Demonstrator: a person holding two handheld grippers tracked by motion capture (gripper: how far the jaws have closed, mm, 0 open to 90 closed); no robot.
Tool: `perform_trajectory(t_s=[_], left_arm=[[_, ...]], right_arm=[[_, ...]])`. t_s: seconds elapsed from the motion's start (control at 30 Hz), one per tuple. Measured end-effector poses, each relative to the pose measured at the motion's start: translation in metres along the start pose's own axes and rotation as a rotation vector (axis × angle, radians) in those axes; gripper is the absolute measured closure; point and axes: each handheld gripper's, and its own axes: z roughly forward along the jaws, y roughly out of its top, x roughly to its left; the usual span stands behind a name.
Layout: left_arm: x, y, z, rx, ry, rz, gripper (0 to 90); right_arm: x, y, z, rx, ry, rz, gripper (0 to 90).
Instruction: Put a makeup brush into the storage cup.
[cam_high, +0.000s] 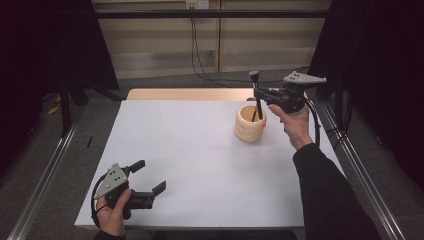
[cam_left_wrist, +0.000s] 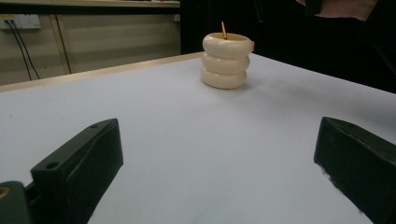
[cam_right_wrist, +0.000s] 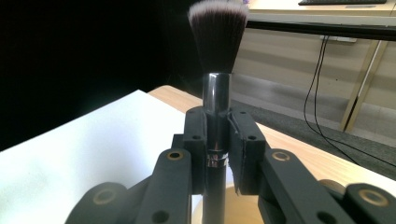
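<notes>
Jaws of the right tool (cam_high: 258, 93) are clamping the black handle of a makeup brush (cam_right_wrist: 217, 84), bristles pointing up, at about one o'clock on the white tabletop (cam_high: 200, 160). The brush's lower end is reaching down into the cream ribbed holder (cam_high: 250, 123) directly beneath it. In the left gripper view a thin orange stick (cam_left_wrist: 223, 30) is poking above the holder's rim. The left tool (cam_high: 150, 179) is resting near seven o'clock at the tabletop's near edge, its jaws standing wide apart with nothing between them, well away from the holder.
</notes>
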Motion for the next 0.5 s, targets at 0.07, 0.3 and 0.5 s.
perform_trajectory(t_s=[0.07,0.3,0.5], left_arm=[[0.0,0.0,0.0,-0.005,-0.002,-0.005,1.3],[0.0,0.0,0.0,-0.001,-0.003,0.001,1.4],[-0.001,0.0,0.0,-0.003,-0.002,-0.004,1.5]], right_arm=[[-0.001,0.0,0.002,-0.001,-0.003,0.004,78.1],[-0.006,0.0,0.01,0.008,-0.018,0.012,78.1],[-0.009,-0.006,0.016,0.019,-0.033,0.019,78.1]])
